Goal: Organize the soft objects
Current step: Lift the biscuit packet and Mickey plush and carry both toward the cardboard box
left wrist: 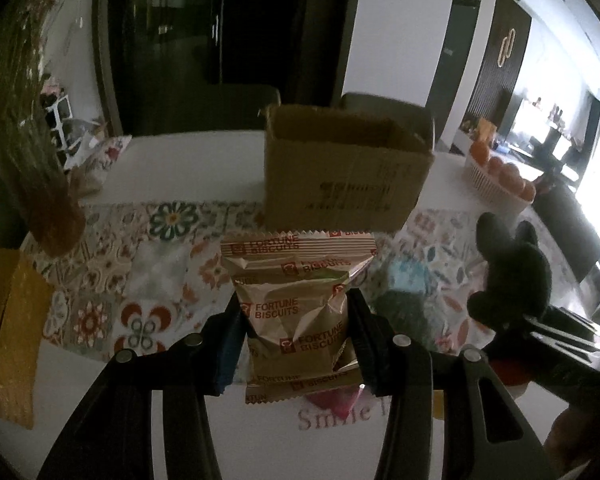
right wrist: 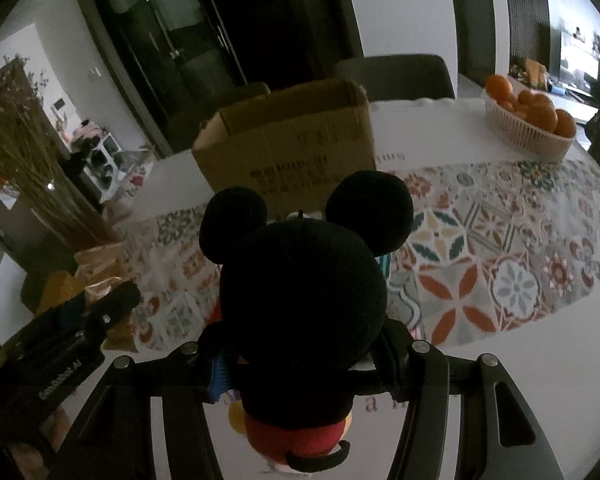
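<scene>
Biscuit packet: upright, clamped in left gripper jaws, clear of the worktop for carrying.
Plush mouse: squeezed in right gripper jaws, likewise aloft.
Box: open-topped, toward worktop's far edge; likely destination.

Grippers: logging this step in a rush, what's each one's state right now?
Left gripper: closed on the biscuit packet, lifted off the table.
Right gripper: closed on the black-eared plush toy.
</scene>
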Tool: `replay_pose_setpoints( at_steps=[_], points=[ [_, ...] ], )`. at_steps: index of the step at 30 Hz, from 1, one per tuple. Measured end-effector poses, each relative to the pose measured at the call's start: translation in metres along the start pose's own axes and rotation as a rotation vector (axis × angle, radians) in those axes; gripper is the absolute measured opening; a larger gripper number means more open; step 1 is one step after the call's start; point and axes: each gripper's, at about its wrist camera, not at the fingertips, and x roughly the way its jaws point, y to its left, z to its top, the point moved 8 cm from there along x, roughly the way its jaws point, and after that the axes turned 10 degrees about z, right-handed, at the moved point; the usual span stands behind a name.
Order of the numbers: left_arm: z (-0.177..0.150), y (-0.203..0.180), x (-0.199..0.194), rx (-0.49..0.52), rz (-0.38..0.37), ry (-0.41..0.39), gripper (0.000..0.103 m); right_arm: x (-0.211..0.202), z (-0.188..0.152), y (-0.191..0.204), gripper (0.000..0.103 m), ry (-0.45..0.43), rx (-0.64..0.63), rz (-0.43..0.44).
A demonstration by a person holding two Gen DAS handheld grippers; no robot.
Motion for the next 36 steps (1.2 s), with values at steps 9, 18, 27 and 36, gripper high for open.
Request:
replay_pose_setpoints(
  at_steps=[9, 18, 27, 36],
  points=[
    [0.044, -0.008, -0.004, 0.007, -0.023, -0.066, 0.048, -0.006, 0.042, 0.005, 0.058, -0.07, -0.021, 0.031],
    [0.081, -0.018, 0.005, -0.009, -0.1, -0.083, 0.048, 0.0, 0.091, 0.004, 0.058, -0.096, -0.021, 0.055],
    [0.126, -0.024, 0.016, 0.029, -0.102, -0.105, 0.048, 0.011, 0.143, 0.011, 0.058, -0.089, -0.052, 0.079],
    [0.172, -0.033, 0.037, 0.096, -0.102, -0.09, 0.048, 0.03, 0.195, 0.018, 0.058, -0.064, -0.116, 0.084]
  ],
)
